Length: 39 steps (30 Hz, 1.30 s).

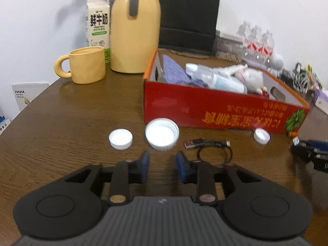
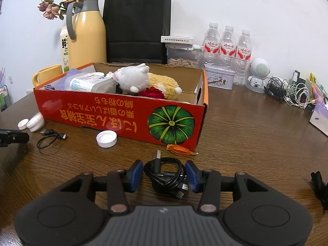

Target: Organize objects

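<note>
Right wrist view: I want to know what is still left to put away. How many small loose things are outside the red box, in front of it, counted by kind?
White caps: 3
Black cables: 2, the short cable and the coiled cable
Dried orange pod: 1
Total: 6

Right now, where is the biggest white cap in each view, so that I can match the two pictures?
Left wrist: the big cap lies at centre, just ahead of the hand-held gripper, near the red box's corner.
Right wrist: it sits far left, tilted against the box's front, beside a smaller cap.
Shared landmark: the red box.
</note>
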{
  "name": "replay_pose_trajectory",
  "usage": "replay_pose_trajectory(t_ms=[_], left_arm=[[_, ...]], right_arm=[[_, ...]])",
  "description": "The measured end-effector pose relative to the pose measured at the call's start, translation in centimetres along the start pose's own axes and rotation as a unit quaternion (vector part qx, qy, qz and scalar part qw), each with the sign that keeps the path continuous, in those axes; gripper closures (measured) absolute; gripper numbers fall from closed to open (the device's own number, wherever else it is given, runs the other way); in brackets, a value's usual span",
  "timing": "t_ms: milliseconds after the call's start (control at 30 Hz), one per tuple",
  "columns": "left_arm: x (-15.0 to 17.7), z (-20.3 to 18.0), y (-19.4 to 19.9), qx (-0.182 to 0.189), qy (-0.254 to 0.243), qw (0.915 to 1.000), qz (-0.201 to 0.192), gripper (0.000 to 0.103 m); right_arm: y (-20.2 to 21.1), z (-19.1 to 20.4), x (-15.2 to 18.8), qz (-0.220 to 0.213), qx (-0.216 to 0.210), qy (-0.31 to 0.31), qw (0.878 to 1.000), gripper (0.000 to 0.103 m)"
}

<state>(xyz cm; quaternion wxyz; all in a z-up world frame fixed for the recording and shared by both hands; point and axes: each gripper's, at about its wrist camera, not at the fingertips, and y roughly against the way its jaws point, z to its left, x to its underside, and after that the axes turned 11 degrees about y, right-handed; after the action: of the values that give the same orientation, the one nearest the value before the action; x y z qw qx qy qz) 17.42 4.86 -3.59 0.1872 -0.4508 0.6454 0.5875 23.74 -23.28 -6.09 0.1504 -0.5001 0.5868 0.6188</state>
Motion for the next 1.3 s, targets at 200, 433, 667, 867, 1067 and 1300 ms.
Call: replay_pose_trajectory(t_ms=[200, 433, 667, 867, 1067, 1300], left_arm=[[-0.8, 1.8, 1.0, -0.002, 0.032, 0.999, -0.032, 0.058], [-1.6, 3.1, 0.1, -0.032, 0.043, 0.998, -0.033, 0.045], [-2.6, 3.7, -2.4, -0.056, 0.032, 0.9979, -0.002, 0.045], [-2.3, 3.0, -2.8, -0.061, 0.003, 0.9981, -0.005, 0.074], [-2.2, 2.3, -1.5, -0.048, -0.006, 0.9984, -0.028, 0.074], [-3.8, 0.7, 1.1, -0.01, -0.005, 0.9978, -0.065, 0.074]], right_arm=[[0.1, 0.1, 0.1, -0.002, 0.0, 0.004, 1.0, 0.06], [1.0, 0.3, 0.1, -0.03, 0.009, 0.012, 0.999, 0.06], [1.3, 0.4, 0.0, -0.036, 0.013, 0.015, 0.999, 0.06], [1.5, 0.5, 0.0, -0.04, 0.018, 0.017, 0.999, 0.06], [1.8, 0.7, 0.0, -0.048, 0.025, 0.019, 0.998, 0.06], [3.3, 1.4, -1.0, -0.086, 0.02, 0.02, 0.996, 0.06]])
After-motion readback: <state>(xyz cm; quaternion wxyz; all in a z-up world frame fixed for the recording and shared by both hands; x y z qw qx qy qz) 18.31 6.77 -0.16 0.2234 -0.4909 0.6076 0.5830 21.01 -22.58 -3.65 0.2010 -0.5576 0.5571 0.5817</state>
